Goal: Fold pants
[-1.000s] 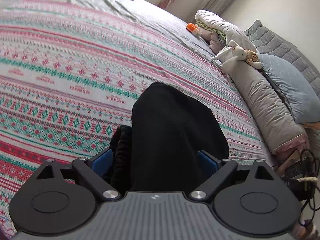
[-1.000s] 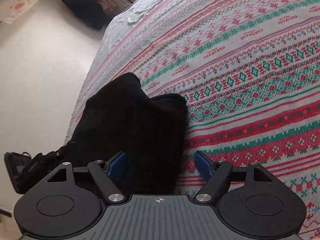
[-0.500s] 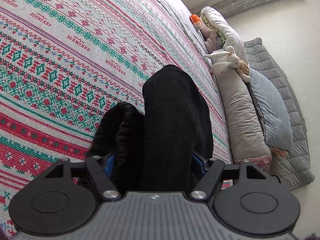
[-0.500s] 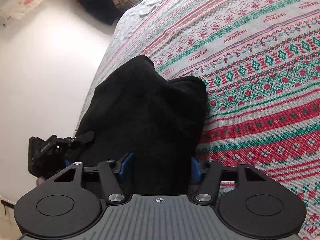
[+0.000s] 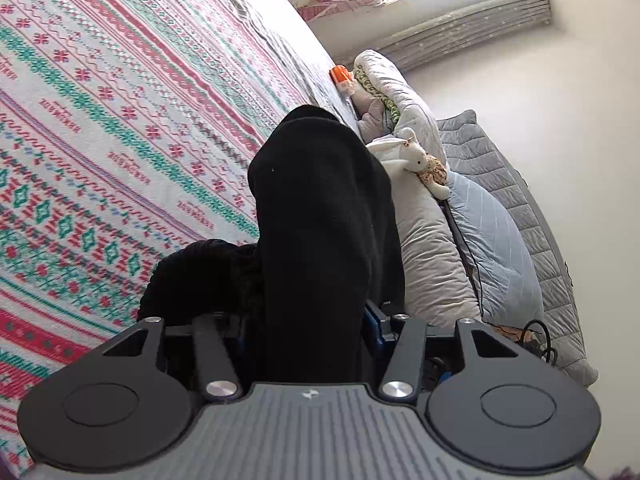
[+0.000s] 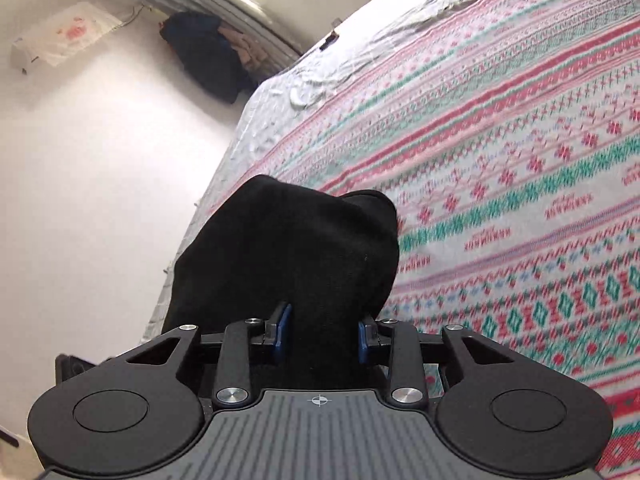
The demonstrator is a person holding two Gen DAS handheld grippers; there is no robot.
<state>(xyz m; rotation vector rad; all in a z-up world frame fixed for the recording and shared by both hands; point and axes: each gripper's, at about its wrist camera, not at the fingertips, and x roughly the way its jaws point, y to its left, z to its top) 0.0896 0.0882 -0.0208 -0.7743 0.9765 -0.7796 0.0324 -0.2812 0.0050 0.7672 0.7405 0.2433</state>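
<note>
1. Black pants (image 5: 320, 216) bunched on the bed, over a bedspread (image 5: 100, 128) patterned in red, green and white bands.
2. Left tool (image 5: 308, 320) closing, with a thick fold of the pants between its blue pads; fabric fills the gap from side to side and rises as a tall dark hump ahead of the fingers.
3. A second, lower roll of the same black cloth just to the left of that hump, lying on the bedspread.
4. Right tool (image 6: 322, 334) closing too, blue pads (image 6: 283, 332) pressed against both sides of a narrower fold of the pants (image 6: 296, 252); cloth pinched between them and bulging wide beyond the fingertips.
5. In the right wrist view, pants near the edge of the bed, with pale floor to the left and the patterned bedspread (image 6: 520, 160) spreading away to the right.
6. In the left wrist view, a white stuffed rabbit (image 5: 404, 156) just beyond the pants, on top of a long grey bolster (image 5: 432, 272), with a light blue pillow (image 5: 496, 240) beside it.
7. A small orange object (image 5: 341, 77) farther up the bed, next to rolled bedding.
8. A dark pile of clothes (image 6: 208, 56) against the far wall in the right wrist view, well apart from the bed.
</note>
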